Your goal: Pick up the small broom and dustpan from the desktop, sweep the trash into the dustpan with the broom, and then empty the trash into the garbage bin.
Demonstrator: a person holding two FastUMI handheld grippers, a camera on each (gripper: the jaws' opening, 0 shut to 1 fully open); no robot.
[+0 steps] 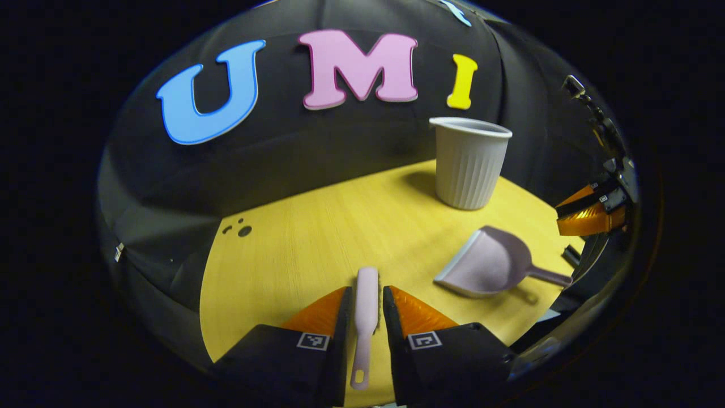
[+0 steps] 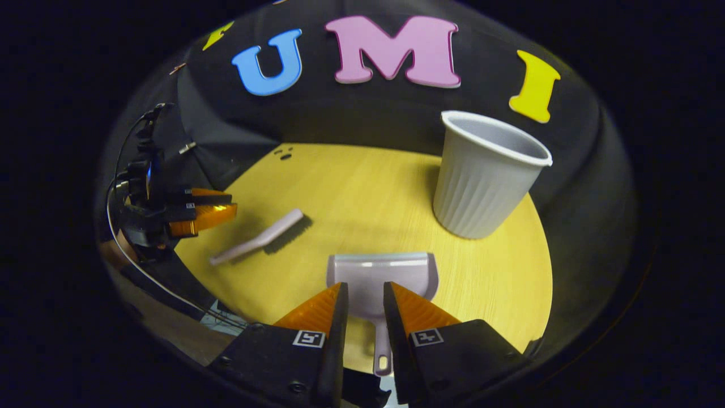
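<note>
The small pale pink broom (image 1: 366, 317) lies flat on the yellow tabletop (image 1: 317, 238). It shows through the narrow gap of my left gripper (image 1: 366, 292), which is open and not pressing on it. In the right gripper view the broom (image 2: 260, 238) rests apart from the left gripper (image 2: 207, 209). The pink dustpan (image 2: 379, 277) sits on the table with its handle running back between the fingers of my open right gripper (image 2: 363, 292). In the left gripper view the dustpan (image 1: 490, 266) lies below the right gripper (image 1: 592, 212). The grey ribbed bin (image 2: 484, 175) stands upright behind the dustpan.
A few small dark specks (image 1: 241, 229) lie near the table's far left edge and also show as specks (image 2: 283, 153) by the back wall. The bin (image 1: 470, 164) stands at the far right. Black cloth walls close in the back and sides, and cables trail from the left gripper.
</note>
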